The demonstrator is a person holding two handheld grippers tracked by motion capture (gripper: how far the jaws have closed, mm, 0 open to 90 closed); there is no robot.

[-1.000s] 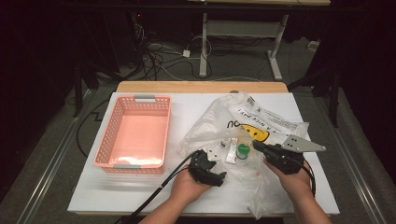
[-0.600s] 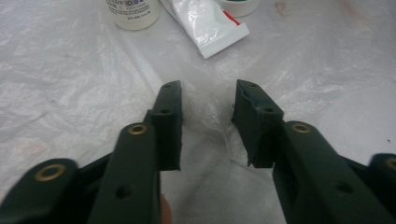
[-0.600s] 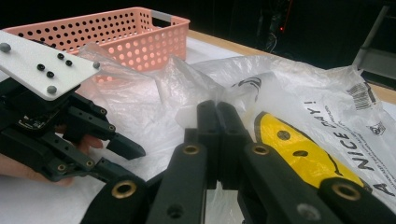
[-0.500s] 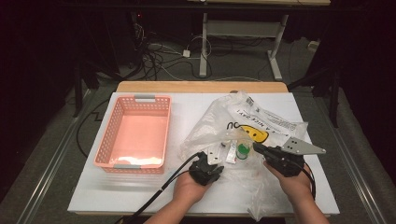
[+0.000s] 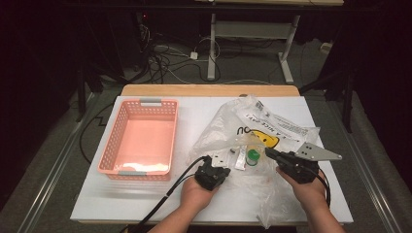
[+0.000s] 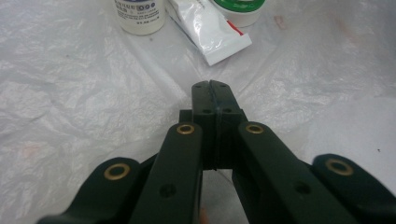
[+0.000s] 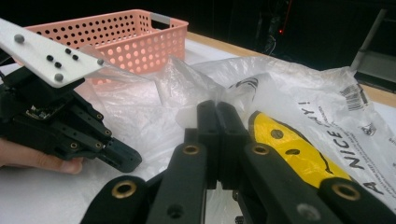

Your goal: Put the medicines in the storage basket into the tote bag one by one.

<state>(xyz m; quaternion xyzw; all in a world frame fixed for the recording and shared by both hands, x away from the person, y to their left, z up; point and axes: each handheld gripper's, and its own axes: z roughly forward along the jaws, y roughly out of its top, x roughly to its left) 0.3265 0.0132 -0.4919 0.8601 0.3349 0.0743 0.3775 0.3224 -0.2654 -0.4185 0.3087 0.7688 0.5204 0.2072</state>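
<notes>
A pink basket (image 5: pixel 141 141) stands on the left part of the white table (image 5: pixel 194 204), well apart from both hands; in the right gripper view the basket (image 7: pixel 116 39) rises behind the crumpled plastic. A clear plastic bag (image 5: pixel 272 131) with a yellow smiley print and black lettering is spread over the right half of the table, and its loose folds lie between the two grippers and over the small things inside it. Inside the bag, as the left gripper view shows, sit a small white bottle (image 6: pixel 139 16), a white tube (image 6: pixel 210 32) lying flat with its crimped end toward the camera, and a green-lidded jar (image 6: pixel 238 8); from above the jar (image 5: pixel 252 156) and the tube (image 5: pixel 240 159) lie side by side under the film.

The left gripper (image 5: pixel 219 164) rests on the near edge of the bag, and its jaws have just been closing; in its own view the left gripper (image 6: pixel 215 93) has its tips pressed together on the wrinkled plastic sheet, though it is hard to tell whether a fold of film is caught between them. The tube lies just beyond those tips, near but apart, with the bottle and the jar a little farther on either side.

The right gripper (image 5: pixel 270 153) has its jaws clenched too; in its own view the right gripper (image 7: pixel 217 114) meets tip to tip against the bag's upper layer, just above the yellow print
</notes>
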